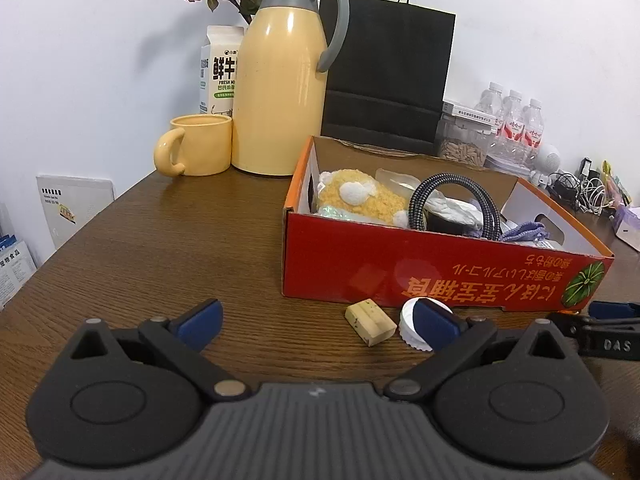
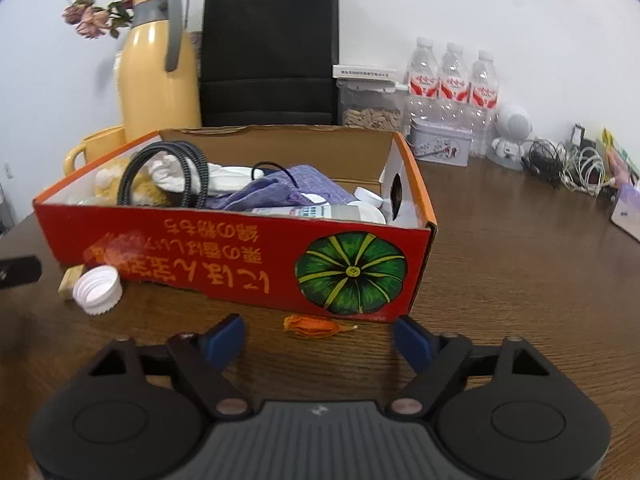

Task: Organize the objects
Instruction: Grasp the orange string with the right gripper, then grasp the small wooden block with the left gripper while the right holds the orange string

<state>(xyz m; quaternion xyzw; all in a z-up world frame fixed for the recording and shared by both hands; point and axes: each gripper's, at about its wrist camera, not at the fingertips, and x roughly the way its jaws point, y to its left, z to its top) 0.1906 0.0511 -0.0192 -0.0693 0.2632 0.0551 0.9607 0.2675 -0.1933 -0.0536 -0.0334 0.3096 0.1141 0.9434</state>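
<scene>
With both sets of jaws spread and holding nothing, the right hand-held gripper sits low over the brown wood-grain desk, straddling the small crumpled orange wrapper just in front of the red cardboard box with a green pumpkin print. Left hand-held gripper has the pale rectangular cork block and white ribbed plastic bottle cap near its right finger. Likely next: pinch the wrapper. It's flat and light, so go low, centre it, close slowly, then lift over the box wall. Box is already crowded; drop in a gap.
</scene>
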